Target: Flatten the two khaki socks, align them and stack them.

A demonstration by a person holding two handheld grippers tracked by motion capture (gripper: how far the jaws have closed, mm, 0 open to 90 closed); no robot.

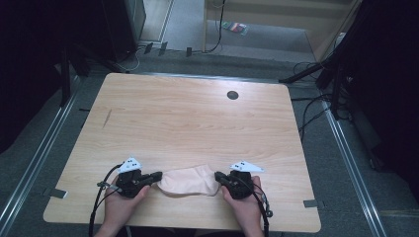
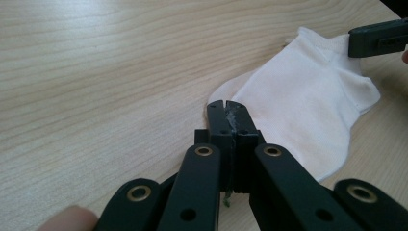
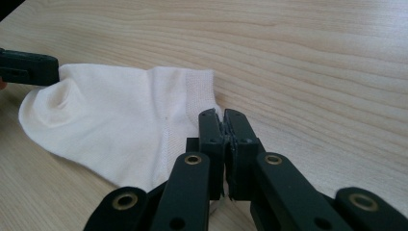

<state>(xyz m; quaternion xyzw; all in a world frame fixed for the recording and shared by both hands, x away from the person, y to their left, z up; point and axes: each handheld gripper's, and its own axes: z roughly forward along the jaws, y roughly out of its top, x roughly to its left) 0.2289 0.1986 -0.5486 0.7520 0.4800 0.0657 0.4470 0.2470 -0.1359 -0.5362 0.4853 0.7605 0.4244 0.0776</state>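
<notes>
Small white cotton ankle sock [image 1: 190, 180] lies flat, long axis left-right, near the light wooden table's [image 1: 188, 118] front edge; far side open. Left gripper [image 2: 225, 108] pinched closed on toe end, right gripper [image 3: 221, 118] pinched closed on cuff end.

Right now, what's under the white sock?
The white sock lies flat on the wooden table, between the left claw and right claw, both at its ends. Bare wood surrounds it; anything beneath the fabric is covered.

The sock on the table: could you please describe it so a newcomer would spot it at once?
On the light wooden table, look at the near edge, between the left gripper and right gripper. There lies a flat, pale cream ankle sock, the only soft cloth thing there.
</notes>
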